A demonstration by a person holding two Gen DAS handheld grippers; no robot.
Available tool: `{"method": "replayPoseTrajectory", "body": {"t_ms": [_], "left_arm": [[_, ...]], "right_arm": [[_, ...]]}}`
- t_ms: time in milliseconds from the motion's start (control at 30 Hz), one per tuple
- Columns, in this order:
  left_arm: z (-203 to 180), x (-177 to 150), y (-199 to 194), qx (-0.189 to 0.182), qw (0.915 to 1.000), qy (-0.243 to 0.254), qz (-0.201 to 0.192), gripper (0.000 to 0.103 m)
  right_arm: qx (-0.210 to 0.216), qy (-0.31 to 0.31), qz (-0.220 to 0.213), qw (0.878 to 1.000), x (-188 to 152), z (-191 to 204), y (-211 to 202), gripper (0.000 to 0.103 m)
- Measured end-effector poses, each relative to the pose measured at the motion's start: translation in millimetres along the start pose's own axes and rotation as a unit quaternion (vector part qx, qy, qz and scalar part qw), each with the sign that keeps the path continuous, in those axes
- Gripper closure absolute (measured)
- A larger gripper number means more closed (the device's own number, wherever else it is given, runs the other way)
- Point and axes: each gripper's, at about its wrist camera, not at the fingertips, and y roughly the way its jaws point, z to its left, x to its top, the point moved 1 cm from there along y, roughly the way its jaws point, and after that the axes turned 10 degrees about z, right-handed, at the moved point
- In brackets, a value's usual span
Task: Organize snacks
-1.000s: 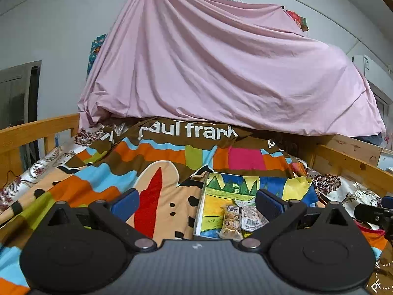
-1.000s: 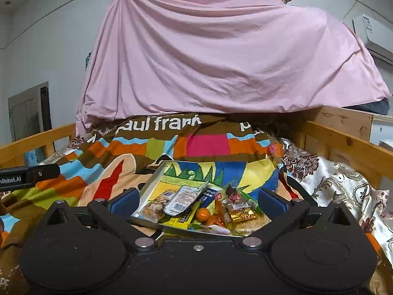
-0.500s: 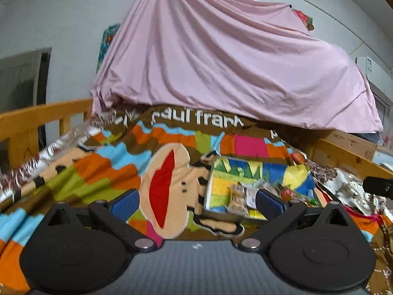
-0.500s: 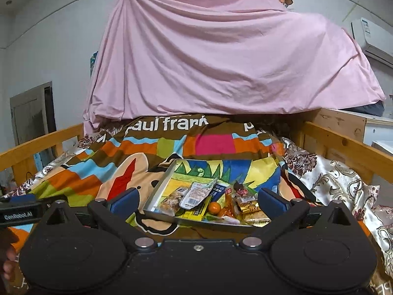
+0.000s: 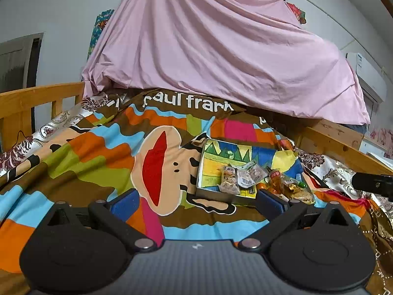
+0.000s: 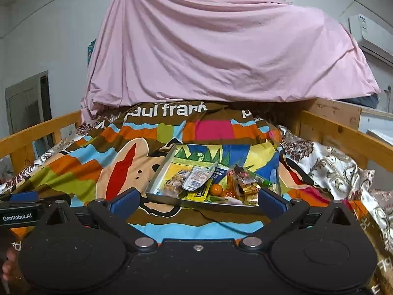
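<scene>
Snacks heap at the tray's near end; its long axis runs toward 12 o'clock. Left gripper and right gripper jaws apart, empty.

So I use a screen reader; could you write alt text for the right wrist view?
The open right gripper faces a metal tray of snack packets and a small orange on a colourful blanket, pink sheet behind.

I see a shallow grey metal tray with a dull sheen, glossy crinkled plastic snack packets, a soft matt multicoloured cloth bedspread, smooth varnished wooden bed rails, and a creased pink cloth sheet.
</scene>
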Motion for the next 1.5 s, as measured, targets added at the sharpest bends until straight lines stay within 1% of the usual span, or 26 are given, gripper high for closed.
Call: {"method": "replayPoseTrajectory", "body": {"t_ms": [133,200,267,367,600,733,833,1033,1200,1500], "left_arm": [[4,-5,6,-0.008,0.9997,0.017,0.017,0.0],[6,-11,13,0.001,0.9992,0.028,0.029,0.0],[9,-16,21,0.007,0.9985,0.031,0.044,0.0],[13,-21,31,0.003,0.9978,0.027,0.06,0.0],[14,-28,51,0.007,0.9957,0.051,0.077,0.0],[11,-32,58,-0.007,0.9944,0.064,0.084,0.0],[10,-34,62,-0.009,0.9935,0.065,0.093,0.0],[9,-36,65,-0.008,0.9933,0.064,0.096,0.0],[8,-36,64,-0.01,0.9936,0.059,0.096,0.0],[5,-32,56,-0.017,0.9951,0.052,0.083,0.0]], "right_arm": [[-0.014,0.006,0.009,1.0,-13,0,11,0.001],[-0.018,0.01,0.014,1.0,-21,-1,19,0.001],[-0.019,0.014,0.018,1.0,-28,-2,27,0.001],[-0.015,0.024,0.032,0.999,-37,-5,41,0.001],[-0.017,0.05,0.041,0.998,-52,-11,66,0.001],[-0.022,0.055,0.042,0.997,-56,-13,73,0.001],[-0.024,0.052,0.044,0.997,-58,-12,78,0.001],[-0.015,0.052,0.049,0.997,-62,-10,81,0.001],[-0.015,0.044,0.045,0.998,-64,-7,76,0.001],[-0.017,0.024,0.033,0.999,-64,3,67,0.001]]}}
